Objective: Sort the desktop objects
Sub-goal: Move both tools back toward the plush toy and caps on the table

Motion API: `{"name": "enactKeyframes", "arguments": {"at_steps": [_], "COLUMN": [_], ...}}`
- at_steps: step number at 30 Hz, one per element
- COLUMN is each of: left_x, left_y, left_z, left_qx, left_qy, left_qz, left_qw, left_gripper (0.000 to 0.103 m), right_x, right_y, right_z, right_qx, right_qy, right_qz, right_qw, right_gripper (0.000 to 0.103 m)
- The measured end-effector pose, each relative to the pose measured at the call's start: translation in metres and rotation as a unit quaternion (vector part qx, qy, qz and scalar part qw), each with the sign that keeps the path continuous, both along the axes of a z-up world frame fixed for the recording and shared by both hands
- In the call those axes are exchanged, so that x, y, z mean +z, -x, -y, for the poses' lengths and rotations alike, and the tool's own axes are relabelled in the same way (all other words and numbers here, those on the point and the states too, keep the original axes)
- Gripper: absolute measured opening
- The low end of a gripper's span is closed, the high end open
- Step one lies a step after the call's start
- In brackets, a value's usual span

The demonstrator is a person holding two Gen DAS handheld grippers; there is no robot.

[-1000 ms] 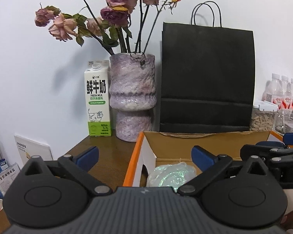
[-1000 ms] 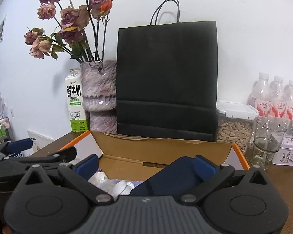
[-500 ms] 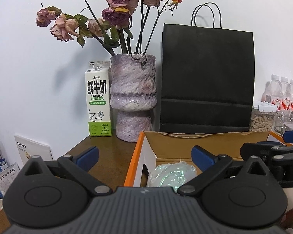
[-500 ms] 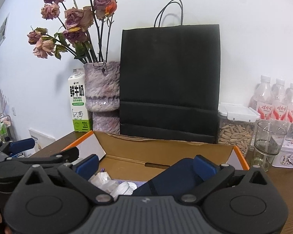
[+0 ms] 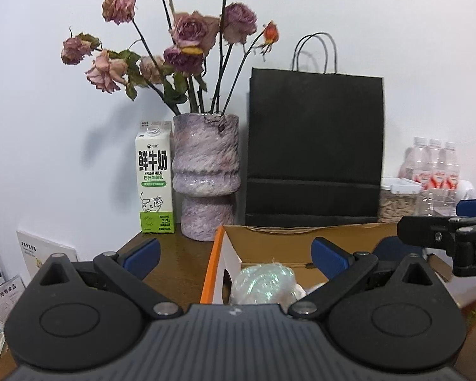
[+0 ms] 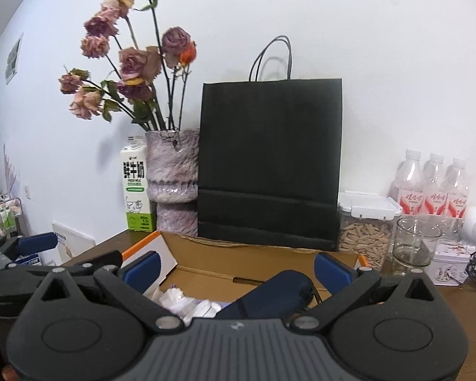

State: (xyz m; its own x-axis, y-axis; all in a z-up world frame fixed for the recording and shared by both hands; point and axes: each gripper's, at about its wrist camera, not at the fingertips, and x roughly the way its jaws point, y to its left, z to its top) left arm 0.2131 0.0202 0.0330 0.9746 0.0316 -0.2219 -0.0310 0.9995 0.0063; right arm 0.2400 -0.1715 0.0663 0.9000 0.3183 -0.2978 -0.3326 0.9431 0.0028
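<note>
An open cardboard box (image 5: 301, 238) with orange edges sits on the brown desk; it also shows in the right wrist view (image 6: 257, 270). Inside lie an iridescent plastic bundle (image 5: 263, 285), white crumpled items (image 6: 181, 301) and a dark blue pouch (image 6: 269, 295). My left gripper (image 5: 234, 254) is open and empty, over the box's left edge. My right gripper (image 6: 236, 265) is open and empty, above the box and the pouch. Each gripper shows at the edge of the other's view.
A black paper bag (image 6: 269, 165), a purple vase of dried roses (image 5: 206, 177) and a milk carton (image 5: 154, 177) stand behind the box. A nut container (image 6: 365, 225), a glass (image 6: 415, 244), water bottles (image 6: 434, 187) and a tin (image 6: 450, 266) stand at the right.
Both grippers have drawn back and risen a little, so the scene sits lower and smaller in both views. Both stay open and empty.
</note>
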Motion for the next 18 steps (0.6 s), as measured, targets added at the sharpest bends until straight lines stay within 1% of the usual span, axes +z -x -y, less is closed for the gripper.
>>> {"name": "enactKeyframes", "arguments": {"at_steps": [7, 18], "left_x": [-0.004, -0.019], "left_y": [0.034, 0.077], "left_z": [-0.006, -0.021], "left_qx": [-0.011, -0.008], "left_qy": [-0.001, -0.002], "left_qz": [-0.018, -0.065], "left_qw": [0.9998, 0.9978], "left_gripper": [0.103, 0.103], "right_x": [-0.004, -0.03], "right_y": [0.041, 0.097], "right_z": [0.007, 0.026], "right_qx": [0.007, -0.007], "right_qy": [0.017, 0.024], "right_qz": [-0.01, -0.051], "right_qw": [1.0, 0.998], "right_gripper": [0.103, 0.103]}}
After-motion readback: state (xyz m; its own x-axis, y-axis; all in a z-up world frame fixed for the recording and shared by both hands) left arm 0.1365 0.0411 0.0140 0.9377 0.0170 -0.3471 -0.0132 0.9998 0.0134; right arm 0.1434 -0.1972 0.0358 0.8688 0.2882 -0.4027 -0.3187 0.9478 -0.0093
